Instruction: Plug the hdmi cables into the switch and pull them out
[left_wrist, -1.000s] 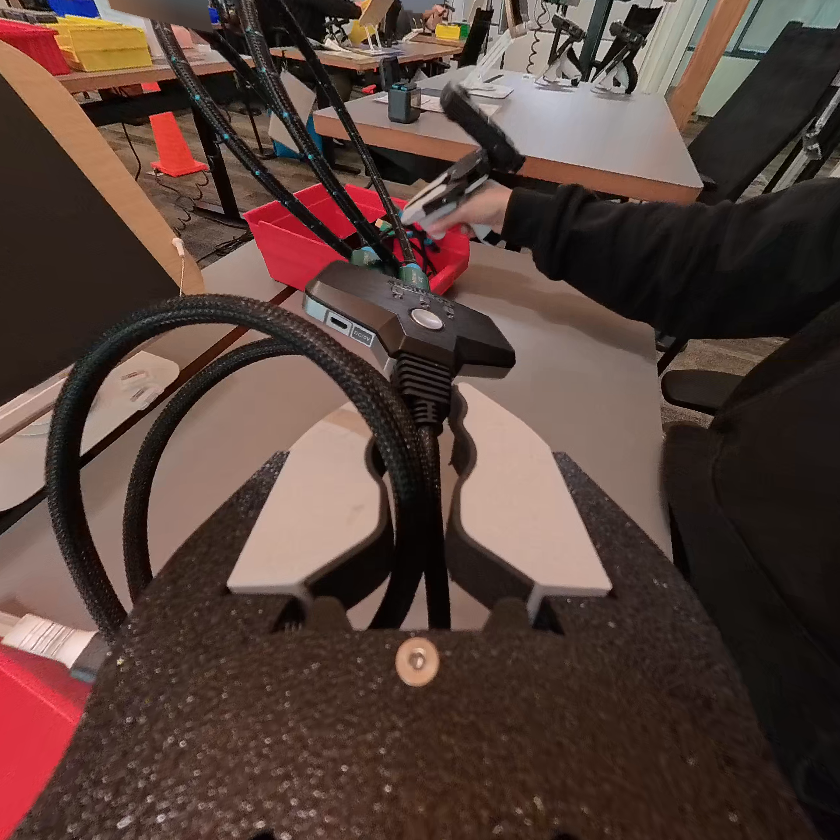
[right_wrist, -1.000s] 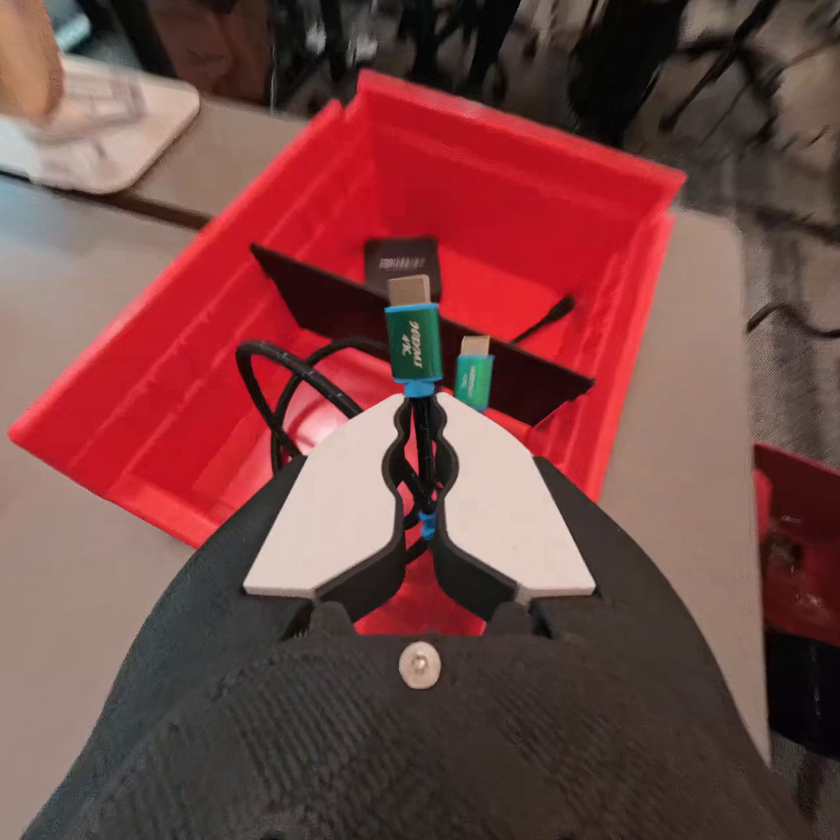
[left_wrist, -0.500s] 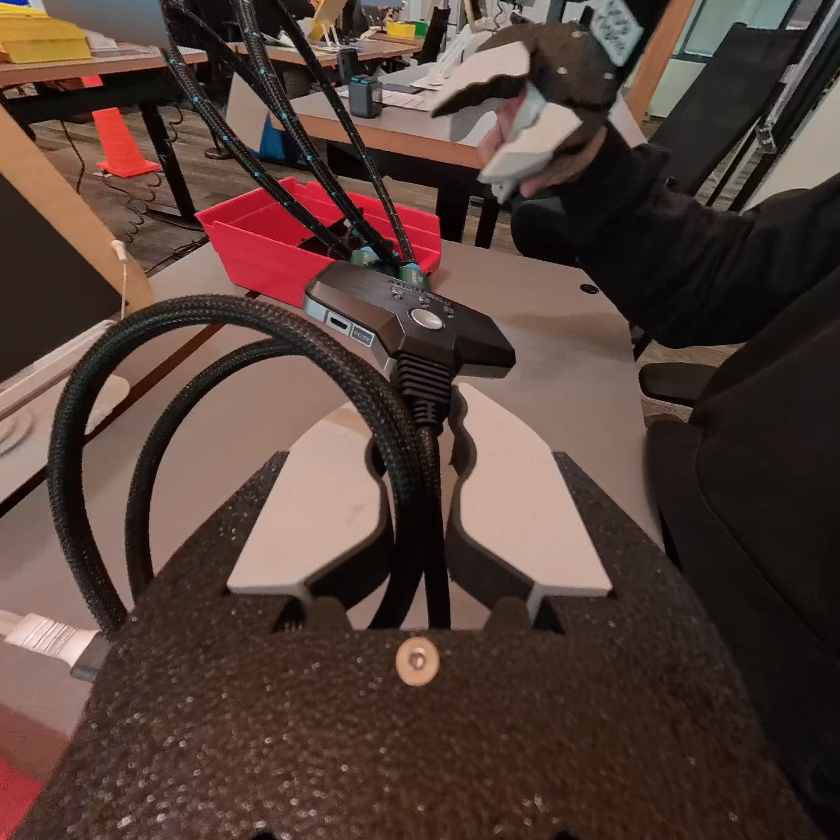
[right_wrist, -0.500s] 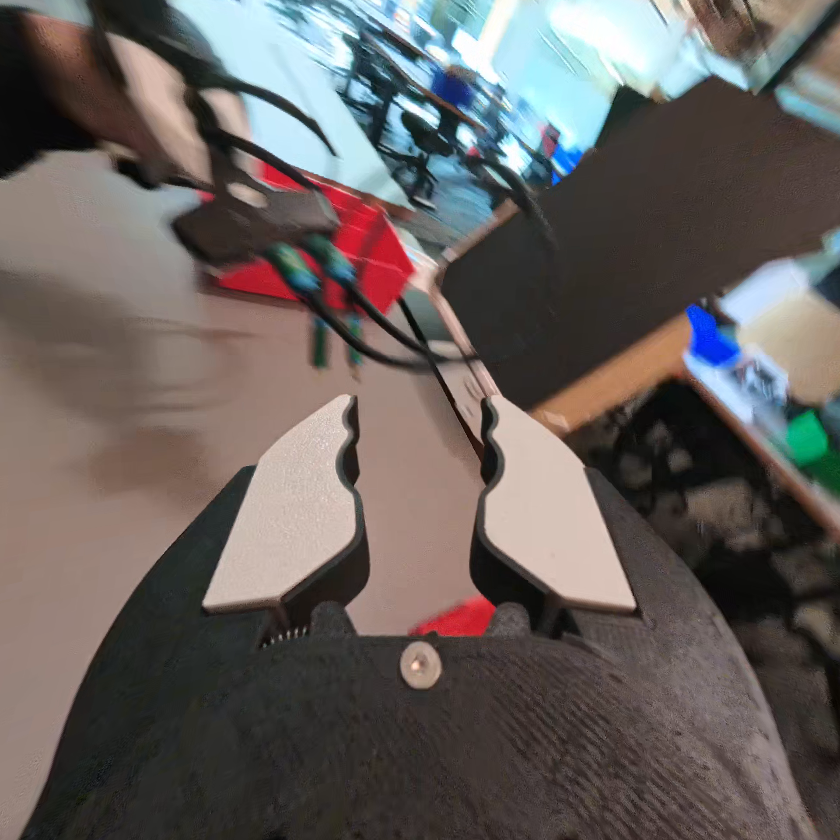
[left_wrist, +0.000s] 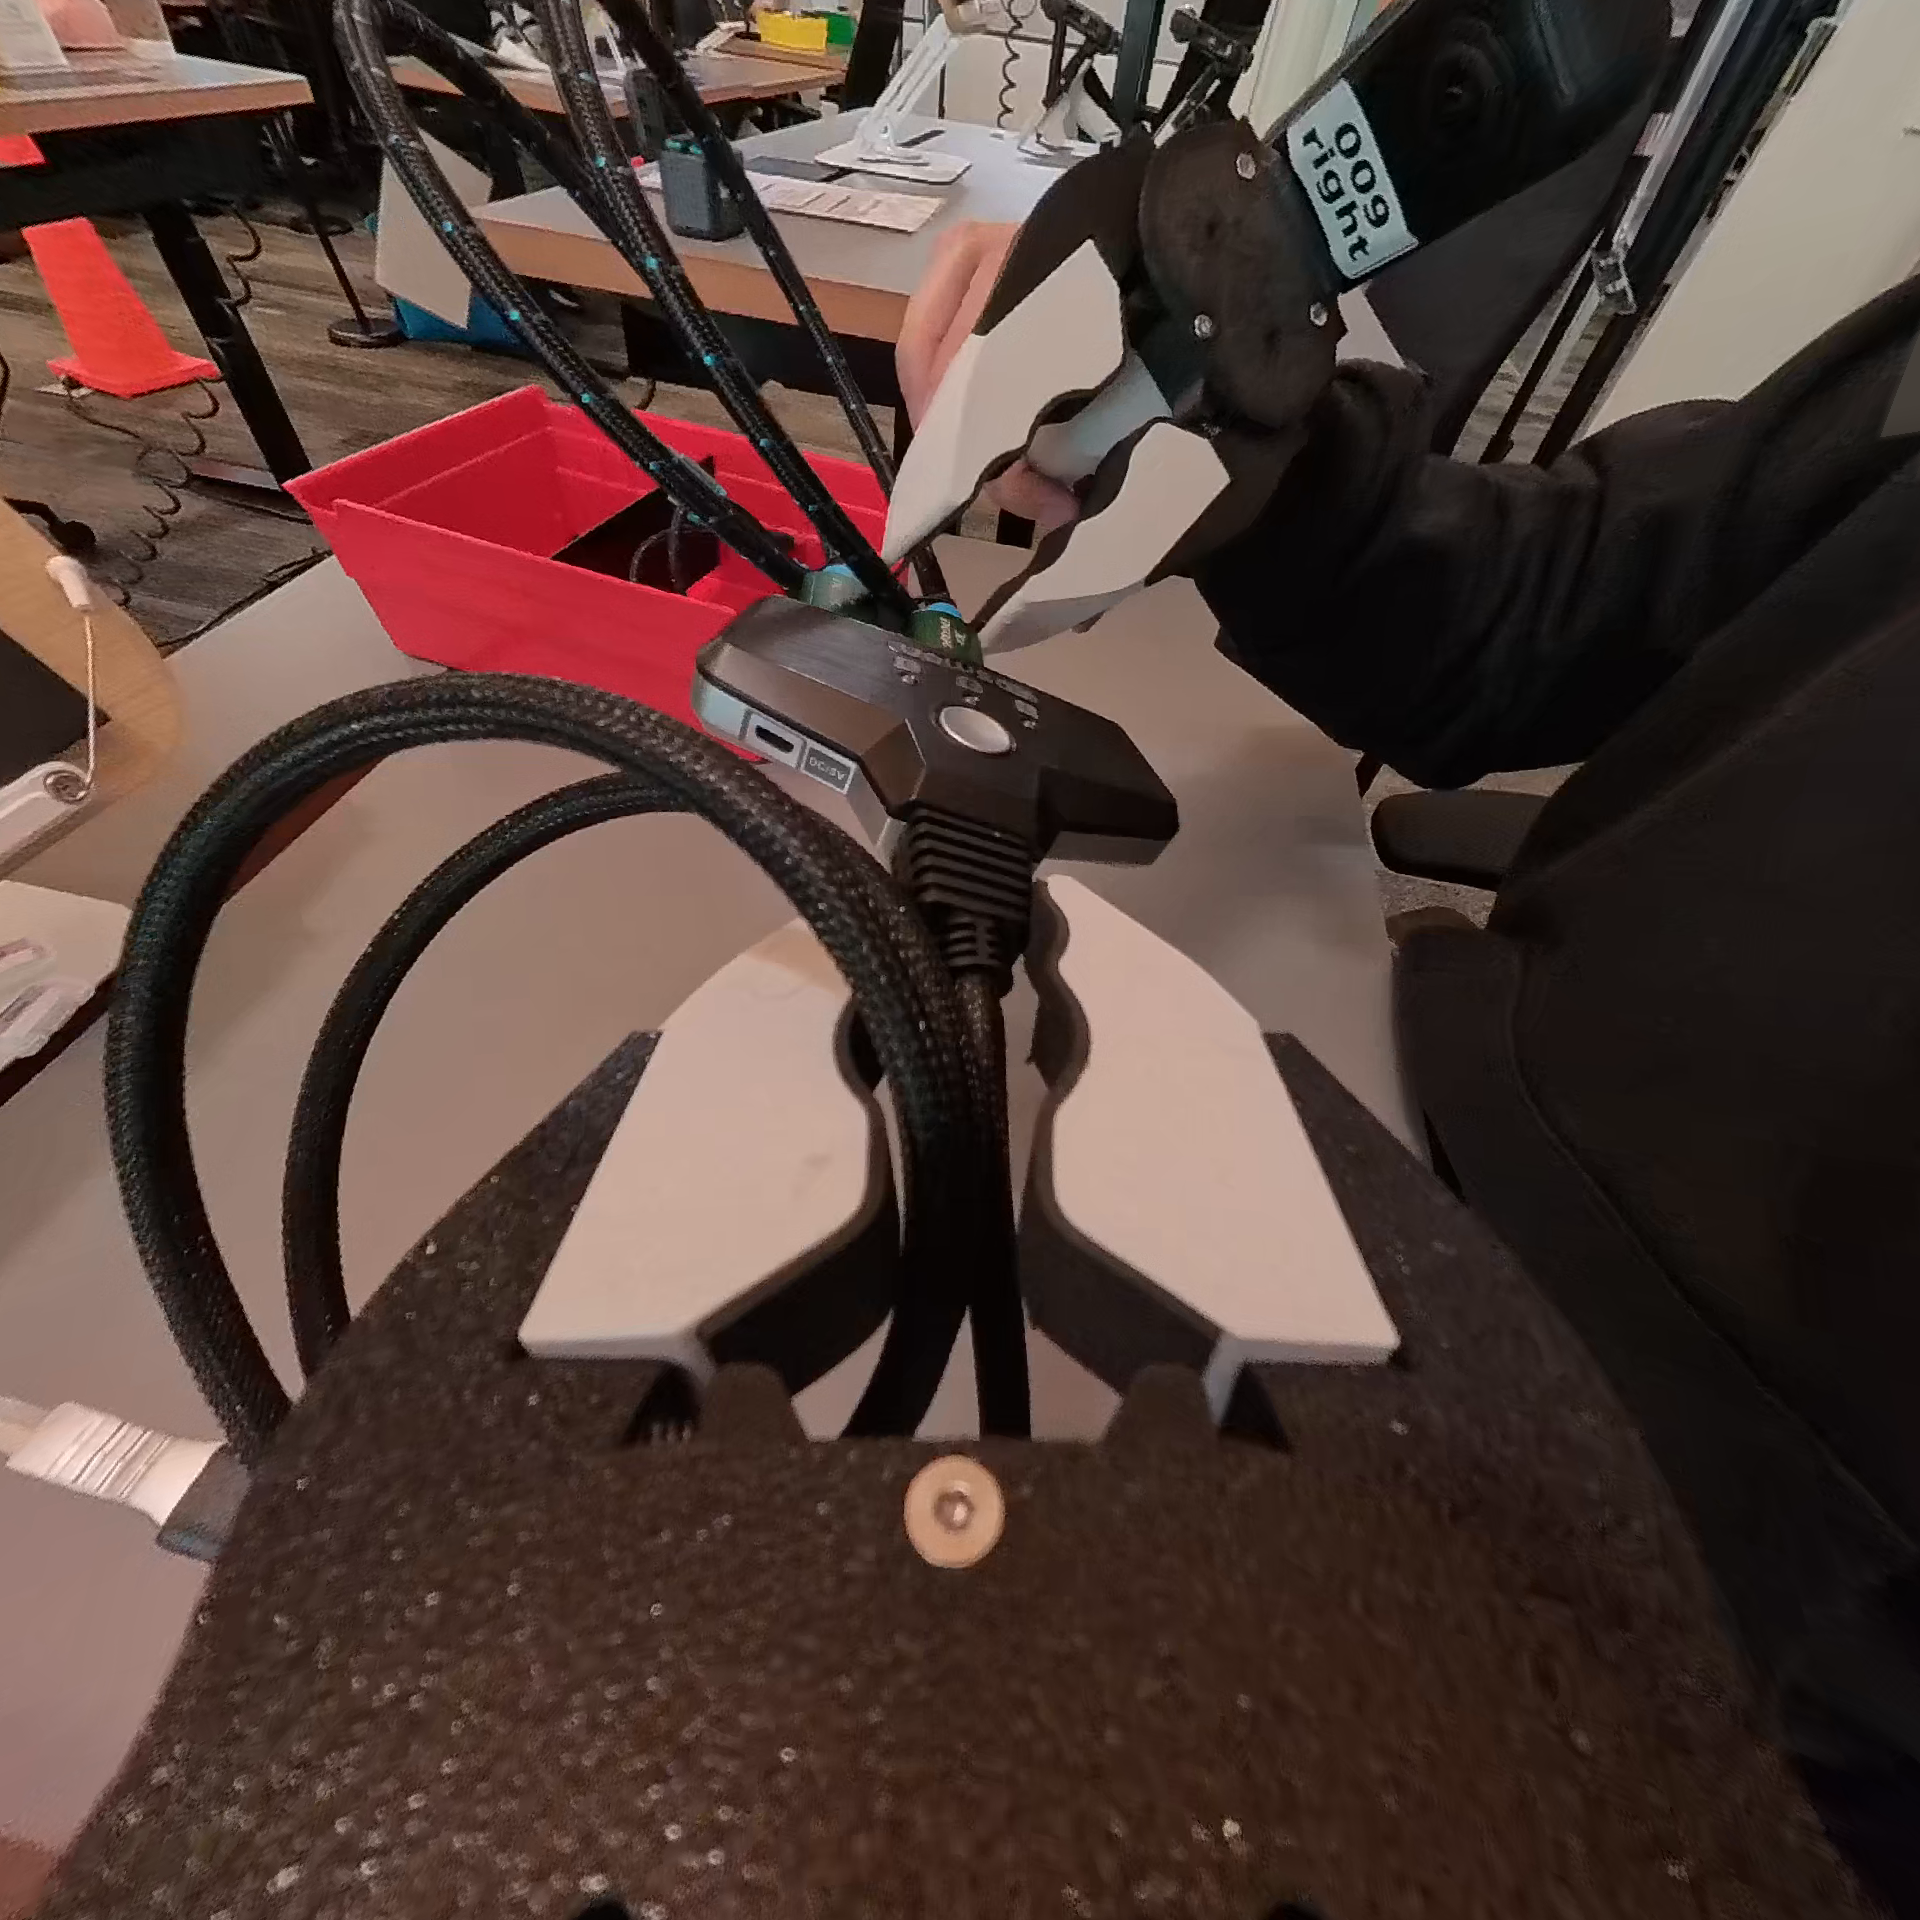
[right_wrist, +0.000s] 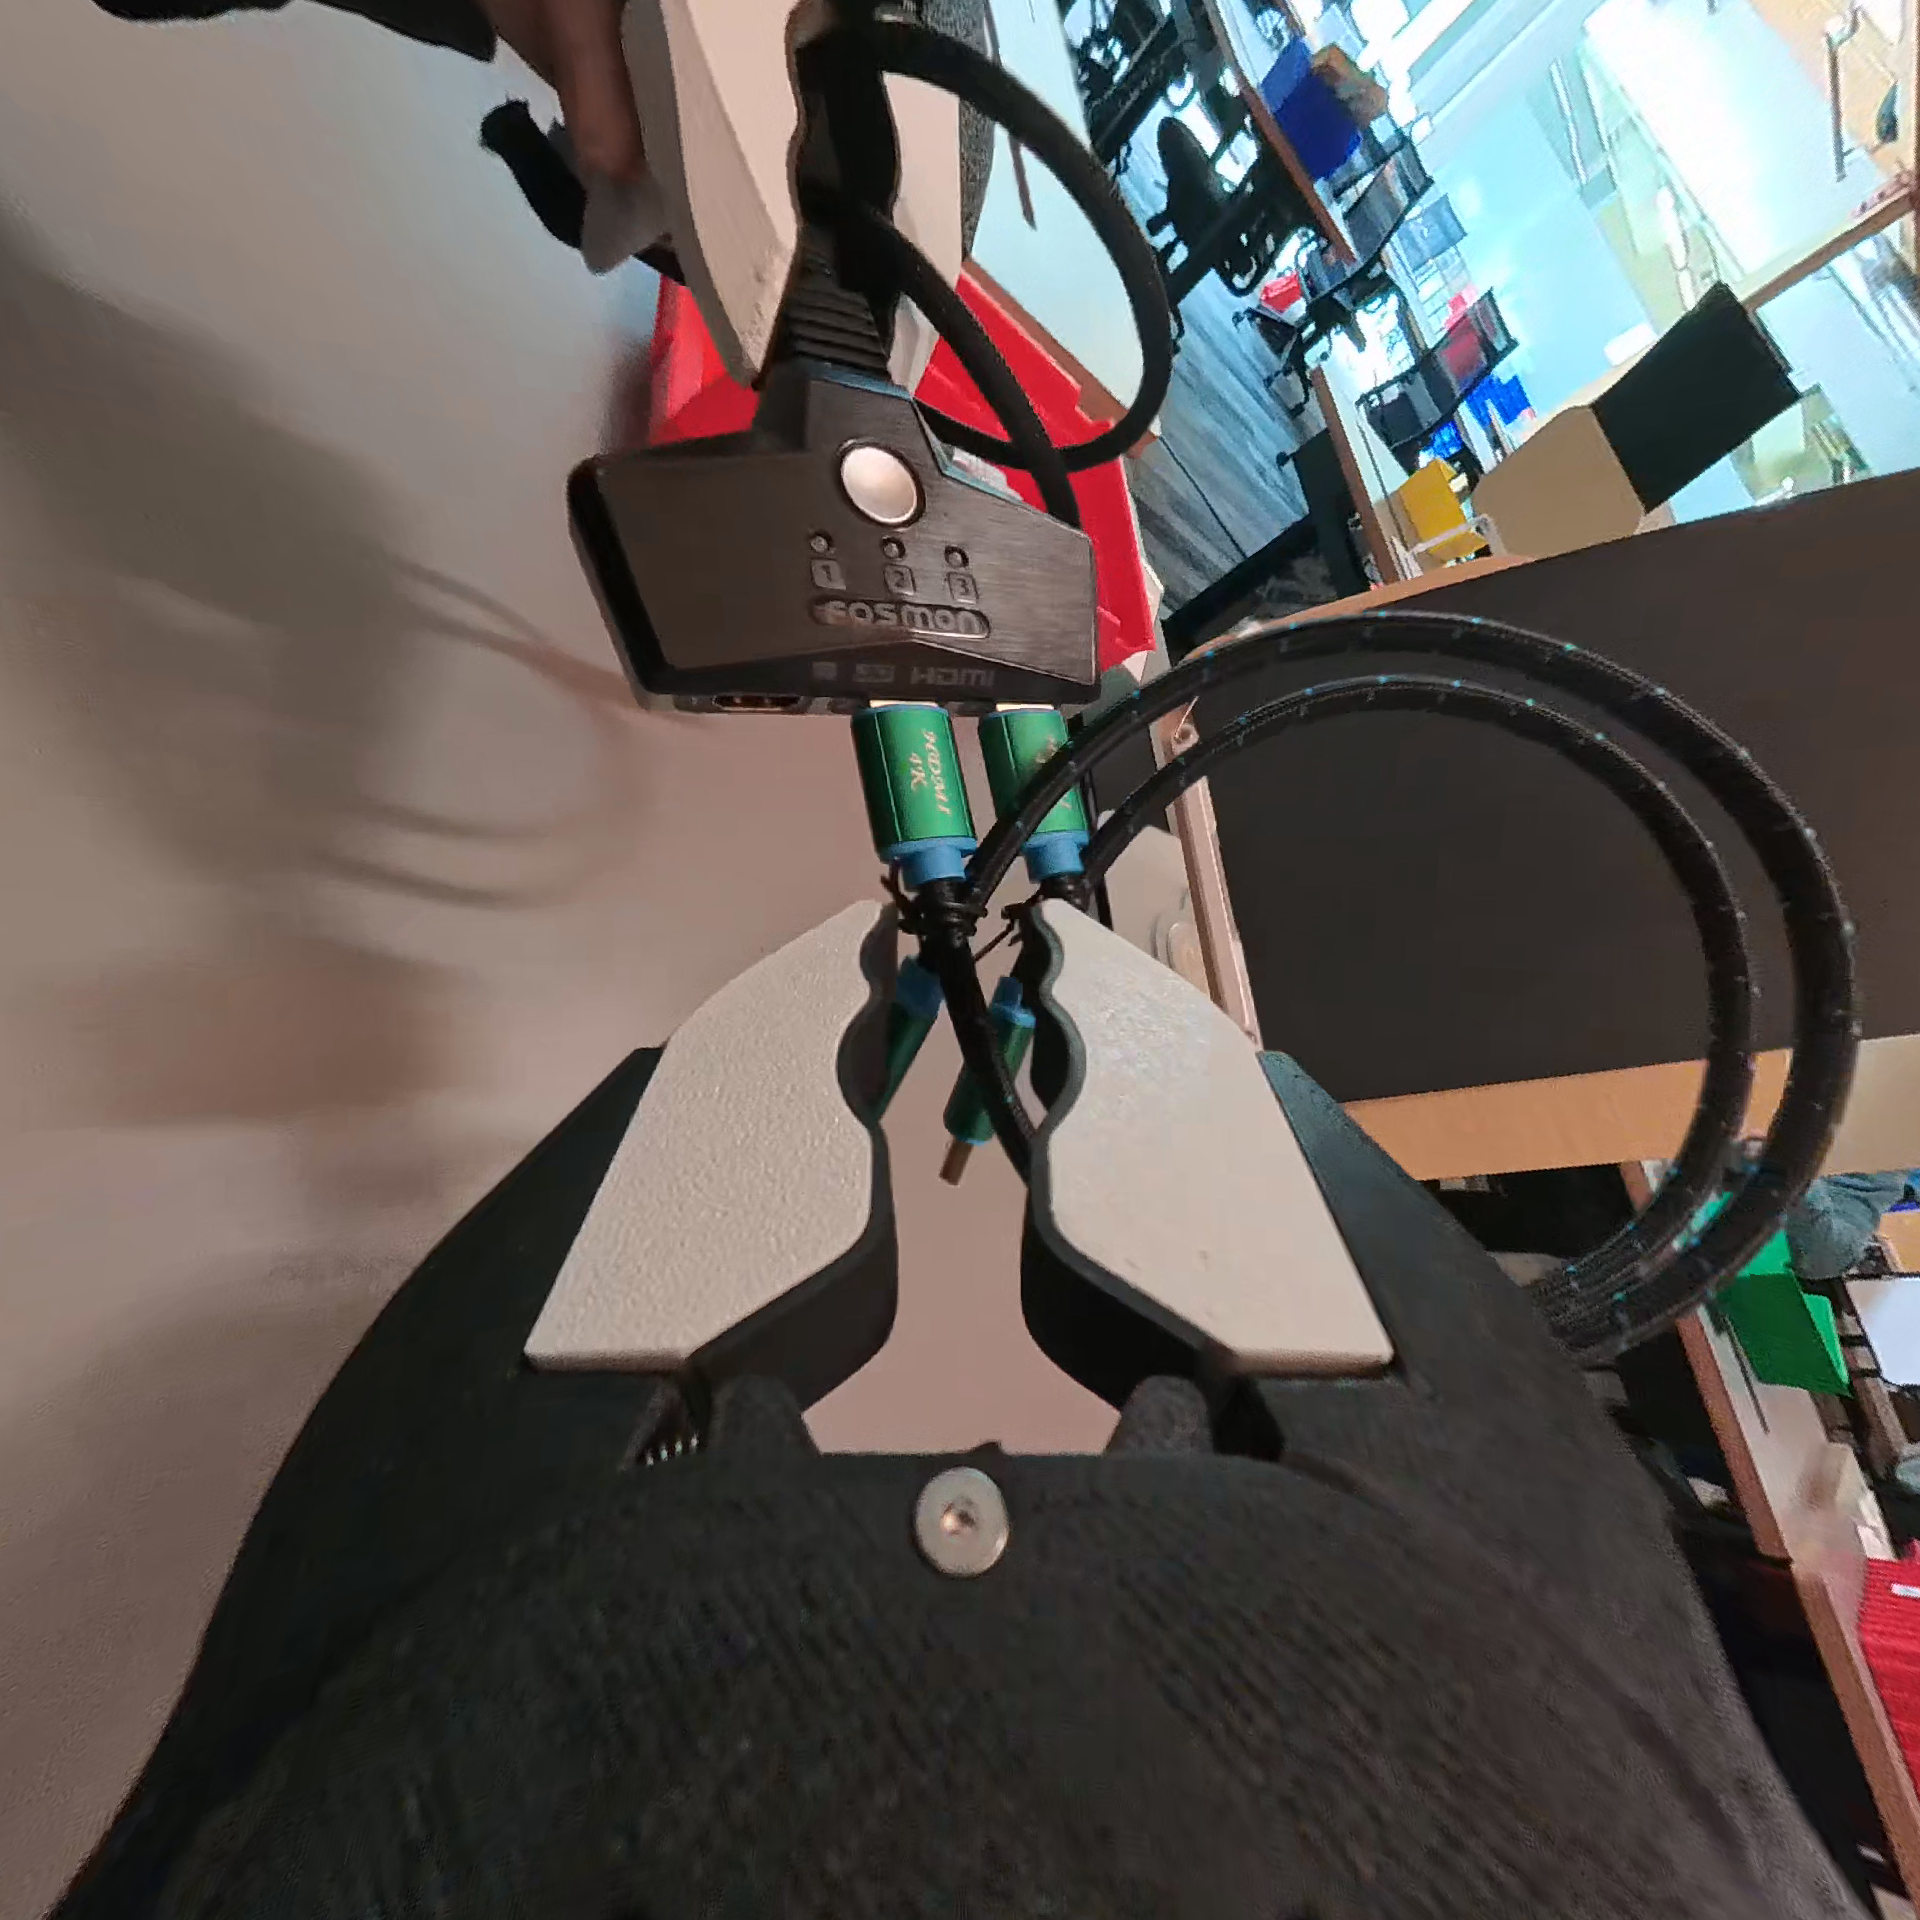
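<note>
Grey tabletop (left_wrist: 582, 914) underlies the work; beyond it lies an open room with other desks, an orange cone (left_wrist: 99, 307) on the wood floor and coloured bins at the far side.

Nearest in the left wrist view, the left gripper (left_wrist: 961, 1023) is clenched on the black braided tail cable (left_wrist: 966, 1049) of the HDMI switch (left_wrist: 935, 727), just behind its ribbed strain relief. That cable loops out to the left over the table. The switch is held above the table, round button up.

Two green HDMI plugs (right_wrist: 914, 779) sit in neighbouring ports on the switch's far edge; a third port beside them shows open. Their blue-flecked braided leads (right_wrist: 1714, 831) arc away to the side.

The right gripper (right_wrist: 961, 925) is spread apart, its fingertips bracketing the leads just behind the plugs' blue collars; actual contact cannot be told. Two loose green connectors hang between its fingers.

Behind the switch, a red bin (left_wrist: 468, 540) with a black divider rests on the table.
</note>
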